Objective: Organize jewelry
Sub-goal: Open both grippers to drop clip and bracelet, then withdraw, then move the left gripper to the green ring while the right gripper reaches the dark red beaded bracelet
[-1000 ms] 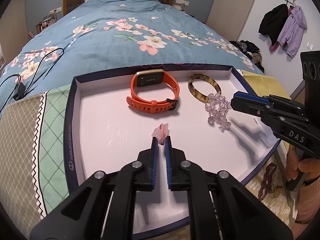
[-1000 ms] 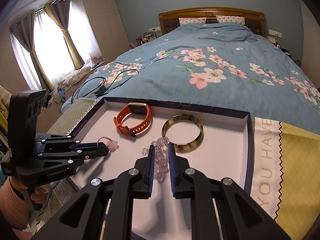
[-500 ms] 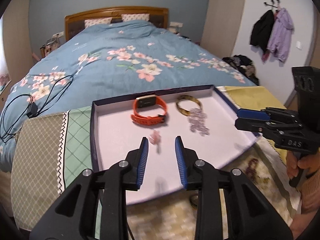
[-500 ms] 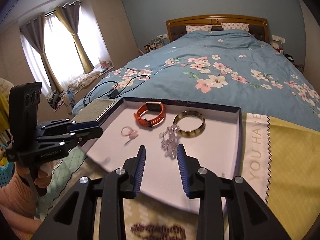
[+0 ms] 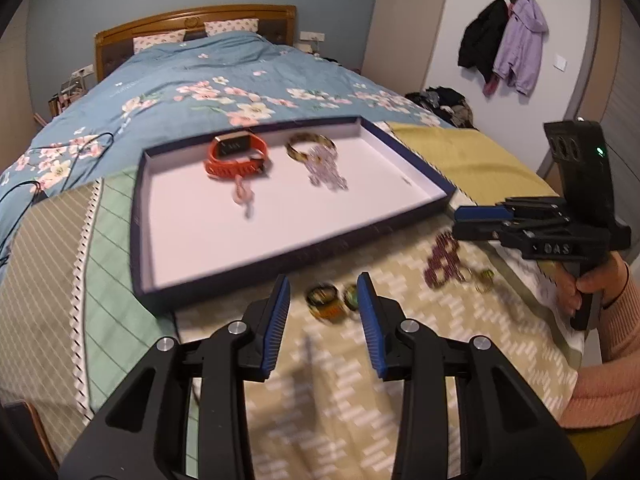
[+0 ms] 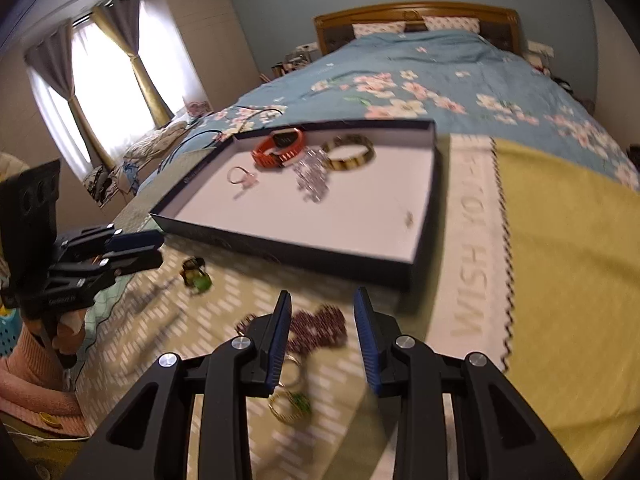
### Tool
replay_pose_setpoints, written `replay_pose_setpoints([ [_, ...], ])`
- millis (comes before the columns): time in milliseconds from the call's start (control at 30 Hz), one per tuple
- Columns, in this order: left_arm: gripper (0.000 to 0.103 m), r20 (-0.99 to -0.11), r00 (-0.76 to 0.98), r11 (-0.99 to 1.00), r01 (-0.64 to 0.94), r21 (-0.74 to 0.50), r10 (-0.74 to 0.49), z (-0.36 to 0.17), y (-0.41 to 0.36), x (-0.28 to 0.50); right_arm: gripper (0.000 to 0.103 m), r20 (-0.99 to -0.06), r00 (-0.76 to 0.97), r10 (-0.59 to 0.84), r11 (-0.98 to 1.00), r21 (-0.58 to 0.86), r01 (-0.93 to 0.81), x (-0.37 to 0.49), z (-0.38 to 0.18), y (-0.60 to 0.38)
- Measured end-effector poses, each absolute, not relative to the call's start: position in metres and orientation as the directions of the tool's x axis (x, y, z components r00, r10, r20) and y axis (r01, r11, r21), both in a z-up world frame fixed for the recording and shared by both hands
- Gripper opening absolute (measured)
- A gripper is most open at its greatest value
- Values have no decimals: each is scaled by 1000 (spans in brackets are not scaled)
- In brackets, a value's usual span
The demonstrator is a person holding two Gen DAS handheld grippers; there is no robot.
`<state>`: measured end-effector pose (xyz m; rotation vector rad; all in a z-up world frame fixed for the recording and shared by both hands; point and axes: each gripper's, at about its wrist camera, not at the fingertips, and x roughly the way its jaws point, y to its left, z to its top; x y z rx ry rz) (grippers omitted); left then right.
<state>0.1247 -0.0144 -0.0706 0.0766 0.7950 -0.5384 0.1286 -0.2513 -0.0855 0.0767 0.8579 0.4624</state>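
You are sitting between picks: four pieces are already lying in the tray (image 5: 404, 164), namely the orange watch (image 5: 236, 156), the mottled bangle (image 5: 310, 146), the clear bead bracelet (image 5: 326, 174) and the small pink ring (image 5: 242, 196), and more are waiting loose on the patterned cloth (image 5: 360, 380) in front of the tray. Your left gripper (image 5: 323, 312) is hovering low over the cloth, fingers spread wide and holding nothing, pointing straight at two small rings (image 5: 330, 300) lying just beside each other near the tray's front wall. Your right gripper (image 6: 322, 330) is also spread and empty, angling down over the dark red bead bracelet (image 6: 316, 326), with a couple of thin rings (image 6: 288, 400) lying nearer to you under its left finger. The next move is probably calling for you to drop each gripper onto its piece; the rings look flat and small, so you are likely needing to pinch right at the cloth, and the beads may slump, so grabbing a bunched part seems safer. Both views are blurring, so finer detail on the rings is not telling. Your right hand (image 5: 592, 292) is gripping its handle upright at the side of the cloth.
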Motion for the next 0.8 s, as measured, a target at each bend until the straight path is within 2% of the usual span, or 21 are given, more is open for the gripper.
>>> replay_pose_setpoints([
  [800, 33, -754, 467, 840, 504, -203, -462, -99, -47, 143, 30, -730, 527, 435, 894, 278, -353, 131, -97, -252],
])
